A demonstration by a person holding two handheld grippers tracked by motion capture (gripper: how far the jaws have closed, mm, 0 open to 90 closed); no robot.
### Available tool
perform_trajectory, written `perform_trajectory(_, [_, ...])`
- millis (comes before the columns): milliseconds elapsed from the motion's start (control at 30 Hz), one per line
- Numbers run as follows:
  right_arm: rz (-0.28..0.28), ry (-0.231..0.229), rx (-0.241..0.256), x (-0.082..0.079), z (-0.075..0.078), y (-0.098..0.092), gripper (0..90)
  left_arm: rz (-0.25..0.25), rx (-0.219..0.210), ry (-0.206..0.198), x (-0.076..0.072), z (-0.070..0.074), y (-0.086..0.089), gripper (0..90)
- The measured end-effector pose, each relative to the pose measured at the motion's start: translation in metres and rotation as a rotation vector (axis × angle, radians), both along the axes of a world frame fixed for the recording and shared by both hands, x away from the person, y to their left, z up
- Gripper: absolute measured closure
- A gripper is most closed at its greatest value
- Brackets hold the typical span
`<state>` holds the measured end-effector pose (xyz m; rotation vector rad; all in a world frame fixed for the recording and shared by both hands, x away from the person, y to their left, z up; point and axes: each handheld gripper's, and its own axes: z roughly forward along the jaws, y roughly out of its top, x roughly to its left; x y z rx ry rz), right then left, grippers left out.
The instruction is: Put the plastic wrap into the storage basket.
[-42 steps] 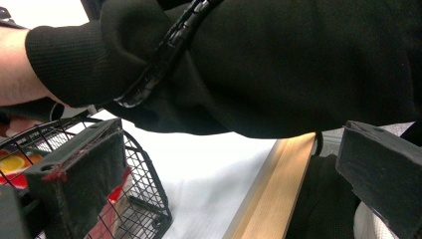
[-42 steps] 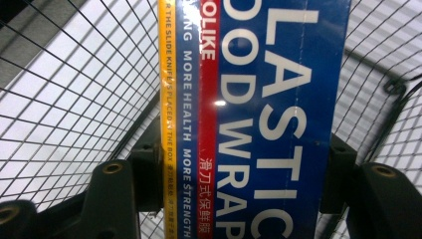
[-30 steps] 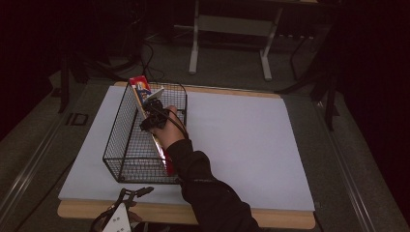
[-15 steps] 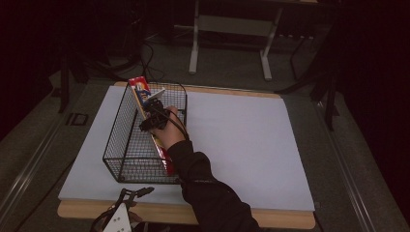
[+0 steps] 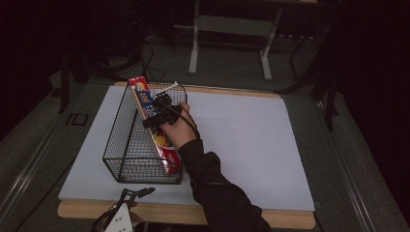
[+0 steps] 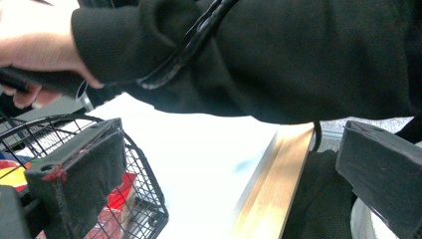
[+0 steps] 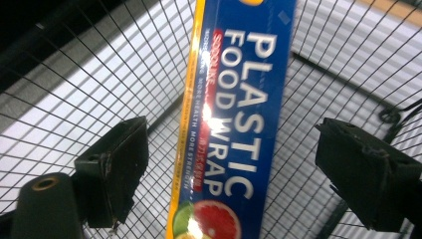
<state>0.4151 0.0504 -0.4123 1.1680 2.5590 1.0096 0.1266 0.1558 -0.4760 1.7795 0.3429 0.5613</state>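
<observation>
A long plastic food wrap box (image 5: 153, 123), blue and red with fruit pictures, leans diagonally inside a black wire basket (image 5: 126, 145), its far end poking above the far rim. A hand holds my right gripper (image 5: 153, 117) over the box in the basket. In the right gripper view the box (image 7: 234, 124) lies between the open jaws of the right gripper (image 7: 231, 149), a gap on each side. My left gripper (image 5: 140, 192) hangs open below the table's front edge, holding nothing. The left gripper view shows the left gripper (image 6: 229, 169) open, with a corner of the basket (image 6: 144, 199) behind its left jaw.
The basket stands on the left part of a white sheet (image 5: 251, 140) covering a wooden table (image 5: 290, 217). The person's black sleeve (image 6: 273, 59) crosses above the left gripper. Table legs and cables stand on the dark floor beyond the far edge.
</observation>
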Motion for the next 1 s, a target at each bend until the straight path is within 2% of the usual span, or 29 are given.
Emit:
perform_trajectory(133, [0.013, -0.033, 0.005, -0.002, 0.007, -0.009, 13.1, 0.001, 0.001, 0.003, 0.000, 0.000, 0.000, 0.0])
perform_trajectory(233, [0.014, -0.052, 0.015, -0.003, 0.013, -0.024, 13.3, 0.000, 0.004, 0.004, 0.000, -0.001, -0.001, 0.0])
perform_trajectory(433, [0.018, -0.060, 0.024, -0.007, 0.016, -0.042, 13.5, -0.001, 0.010, 0.006, 0.001, -0.001, -0.002, 0.0])
perform_trajectory(467, [0.016, -0.056, 0.041, -0.011, 0.017, -0.050, 13.5, 0.001, 0.014, 0.006, 0.001, -0.001, -0.002, 0.0])
perform_trajectory(600, [0.006, -0.070, 0.047, -0.015, 0.018, -0.063, 13.6, 0.002, 0.014, 0.008, 0.001, -0.001, -0.002, 0.0])
perform_trajectory(700, [0.002, -0.095, 0.049, -0.021, 0.021, -0.080, 13.6, 0.003, 0.017, 0.010, 0.002, -0.002, -0.003, 0.0])
perform_trajectory(767, [0.000, -0.098, 0.050, -0.022, 0.021, -0.084, 13.6, 0.003, 0.019, 0.009, 0.001, -0.002, -0.003, 0.0])
perform_trajectory(800, [-0.003, -0.099, 0.061, -0.025, 0.019, -0.095, 13.6, 0.003, 0.021, 0.009, 0.001, -0.002, -0.003, 0.0])
perform_trajectory(1000, [-0.016, -0.118, 0.067, -0.033, 0.014, -0.122, 13.5, 0.004, 0.025, 0.009, 0.001, -0.002, -0.004, 0.0])
